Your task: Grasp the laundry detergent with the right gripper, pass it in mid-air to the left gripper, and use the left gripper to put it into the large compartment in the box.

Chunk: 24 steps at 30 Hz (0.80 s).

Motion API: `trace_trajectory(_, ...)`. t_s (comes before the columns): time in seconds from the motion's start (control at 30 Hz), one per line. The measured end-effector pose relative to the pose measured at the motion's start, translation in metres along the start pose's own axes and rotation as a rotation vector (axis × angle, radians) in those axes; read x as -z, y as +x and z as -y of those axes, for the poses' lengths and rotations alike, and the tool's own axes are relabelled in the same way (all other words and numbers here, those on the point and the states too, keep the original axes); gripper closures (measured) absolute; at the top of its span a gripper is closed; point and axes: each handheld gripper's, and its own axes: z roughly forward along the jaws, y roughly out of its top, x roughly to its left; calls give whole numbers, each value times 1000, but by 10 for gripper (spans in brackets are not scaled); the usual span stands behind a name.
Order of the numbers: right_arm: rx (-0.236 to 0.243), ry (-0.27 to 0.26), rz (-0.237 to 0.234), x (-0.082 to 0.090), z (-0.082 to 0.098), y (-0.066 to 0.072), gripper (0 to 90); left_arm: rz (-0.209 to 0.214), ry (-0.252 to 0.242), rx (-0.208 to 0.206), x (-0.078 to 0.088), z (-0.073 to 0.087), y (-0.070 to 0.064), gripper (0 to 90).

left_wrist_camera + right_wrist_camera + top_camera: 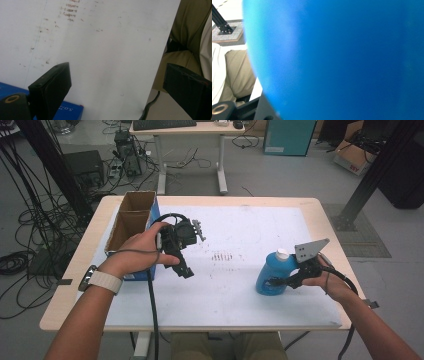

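The blue bottle with its white cap stands upright on the white surface, toward the person's right and near the front edge; the right tool has closed on the bottle's lower body from the side and grips it; the left tool hangs above the surface just beside the open cardboard box, its jaws spread wide with nothing between them; the bottle looks like rigid, smooth plastic, probably partly filled and so moderately heavy, with a rounded belly that could slip or swivel in a two-jaw grip; the narrower waist or the handle cut-out seems the safer place to hold; the high view gives the whole layout, bottle, box and both hands; the right gripper view offers a close blur of blue wall, which speaks for contact; the left gripper view shows the open gap over bare white sheet and a blue box corner.
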Motion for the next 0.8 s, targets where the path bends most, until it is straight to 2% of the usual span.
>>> trace_trajectory(0.8, 5, 5, -4, -1, -1, -1, 442, 1, -2, -1, 0, 0, 0, 85)
